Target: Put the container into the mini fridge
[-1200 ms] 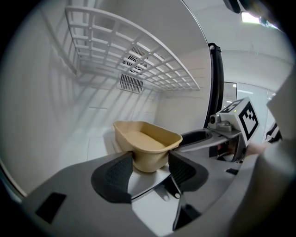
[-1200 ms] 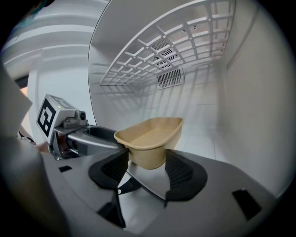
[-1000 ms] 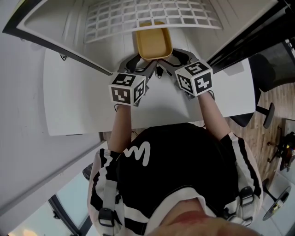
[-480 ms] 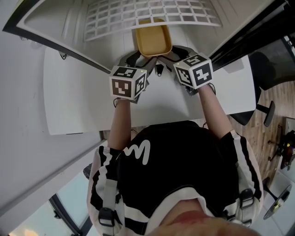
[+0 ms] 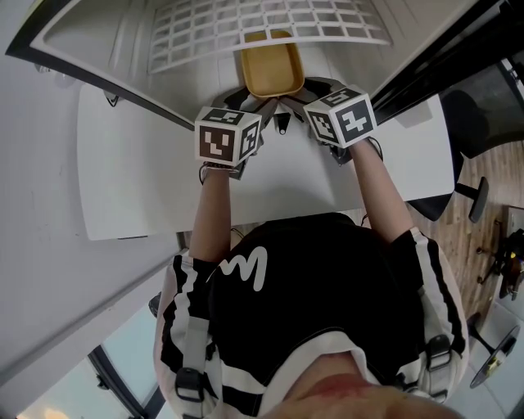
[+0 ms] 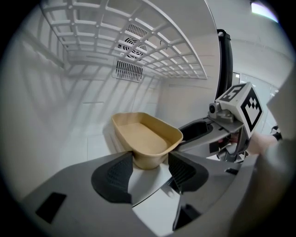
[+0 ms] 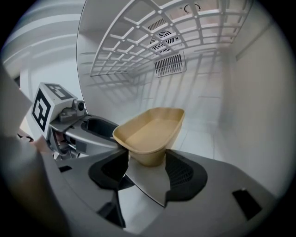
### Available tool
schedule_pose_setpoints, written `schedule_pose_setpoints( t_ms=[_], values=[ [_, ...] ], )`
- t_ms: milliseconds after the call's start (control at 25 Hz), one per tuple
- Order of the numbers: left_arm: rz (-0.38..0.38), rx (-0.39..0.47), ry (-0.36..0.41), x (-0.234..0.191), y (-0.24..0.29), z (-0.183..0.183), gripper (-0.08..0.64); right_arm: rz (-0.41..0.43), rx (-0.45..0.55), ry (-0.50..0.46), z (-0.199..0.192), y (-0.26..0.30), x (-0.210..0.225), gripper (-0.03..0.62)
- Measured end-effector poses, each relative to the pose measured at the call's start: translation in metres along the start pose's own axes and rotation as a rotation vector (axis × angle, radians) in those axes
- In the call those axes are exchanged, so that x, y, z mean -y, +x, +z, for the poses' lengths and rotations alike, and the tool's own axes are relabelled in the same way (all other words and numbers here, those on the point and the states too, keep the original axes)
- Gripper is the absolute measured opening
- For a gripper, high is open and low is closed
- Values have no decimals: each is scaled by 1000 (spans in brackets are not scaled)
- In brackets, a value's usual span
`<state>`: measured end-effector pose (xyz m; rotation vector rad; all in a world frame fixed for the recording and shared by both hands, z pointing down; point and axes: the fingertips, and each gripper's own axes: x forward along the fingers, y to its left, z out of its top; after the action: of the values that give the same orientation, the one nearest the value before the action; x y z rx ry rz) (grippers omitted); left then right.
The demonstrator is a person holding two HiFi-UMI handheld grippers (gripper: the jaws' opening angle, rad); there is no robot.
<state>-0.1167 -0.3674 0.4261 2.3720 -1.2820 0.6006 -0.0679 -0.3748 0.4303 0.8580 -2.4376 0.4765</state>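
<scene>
An empty tan container point(image 5: 272, 72) sits low in the open mini fridge, under its white wire shelf point(image 5: 262, 24). My left gripper point(image 5: 255, 103) grips the tub's near left corner, and my right gripper point(image 5: 291, 100) grips the near right corner. In the left gripper view the container point(image 6: 148, 139) has its near end pinched between the left gripper point(image 6: 149, 170) pads, with the right gripper point(image 6: 231, 115) alongside. The right gripper view shows the container point(image 7: 150, 134) clamped in the right gripper point(image 7: 147, 167), the left gripper point(image 7: 60, 115) beside it.
The fridge's white floor point(image 6: 88, 129) stretches behind the tub to a back wall with a fan vent point(image 6: 129, 70). The wire shelf point(image 7: 148, 41) hangs close above. A white table point(image 5: 131, 180) lies under my arms. An office chair point(image 5: 483, 123) stands at the right.
Both grippers have moved forward together, carrying the container a little deeper under the wire shelf. Their hold on it is unchanged.
</scene>
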Motion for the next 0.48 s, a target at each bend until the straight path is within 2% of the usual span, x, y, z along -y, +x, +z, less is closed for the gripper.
schedule_pose_setpoints(
  t_ms=[480],
  values=[
    [-13,1,-28,-4,3,4,246,-3,-3,-12,5,2,4,259]
  ],
)
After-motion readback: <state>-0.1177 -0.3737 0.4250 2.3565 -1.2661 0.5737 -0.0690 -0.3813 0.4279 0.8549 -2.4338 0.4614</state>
